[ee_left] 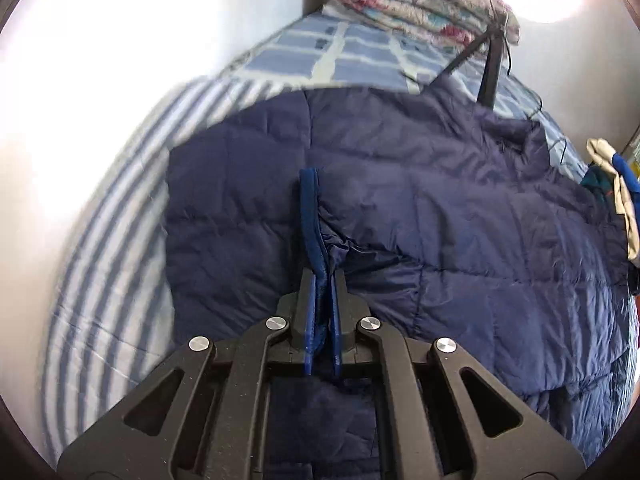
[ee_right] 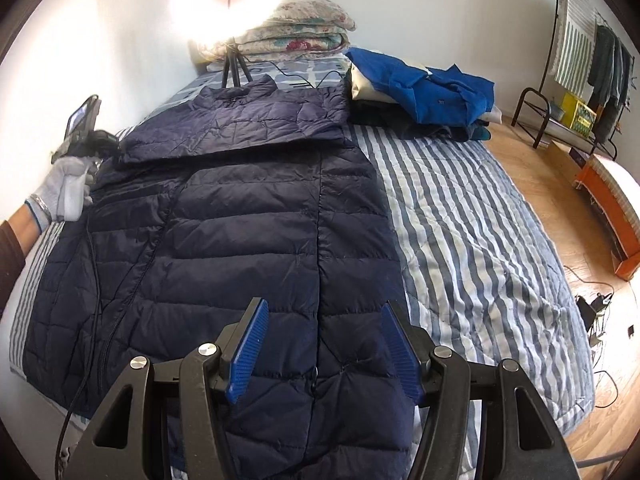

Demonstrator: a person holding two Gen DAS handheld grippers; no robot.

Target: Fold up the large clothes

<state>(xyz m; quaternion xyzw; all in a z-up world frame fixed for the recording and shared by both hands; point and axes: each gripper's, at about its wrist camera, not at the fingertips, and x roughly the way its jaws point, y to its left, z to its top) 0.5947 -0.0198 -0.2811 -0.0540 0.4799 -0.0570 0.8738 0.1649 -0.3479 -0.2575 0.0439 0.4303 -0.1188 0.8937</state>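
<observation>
A navy quilted puffer jacket (ee_right: pixel 248 216) lies spread on the striped bed. One sleeve is folded across its upper part. In the left wrist view the jacket (ee_left: pixel 440 200) fills the middle. My left gripper (ee_left: pixel 323 276) is shut on the sleeve cuff (ee_left: pixel 310 208), a blue ribbed band standing up between the pads. In the right wrist view the gloved left hand and its gripper (ee_right: pixel 80 136) show at the jacket's left edge. My right gripper (ee_right: pixel 324 312) is open and empty, just above the jacket's lower part, astride its side seam.
A blue-and-white striped quilt (ee_right: pixel 460 220) covers the bed. A pile of blue and dark clothes (ee_right: pixel 424 88) lies at the far right. Folded floral blankets (ee_right: pixel 296 36) and a tripod with a ring light (ee_right: pixel 232 64) stand at the head. Wooden floor and a clothes rack (ee_right: pixel 580 80) are right.
</observation>
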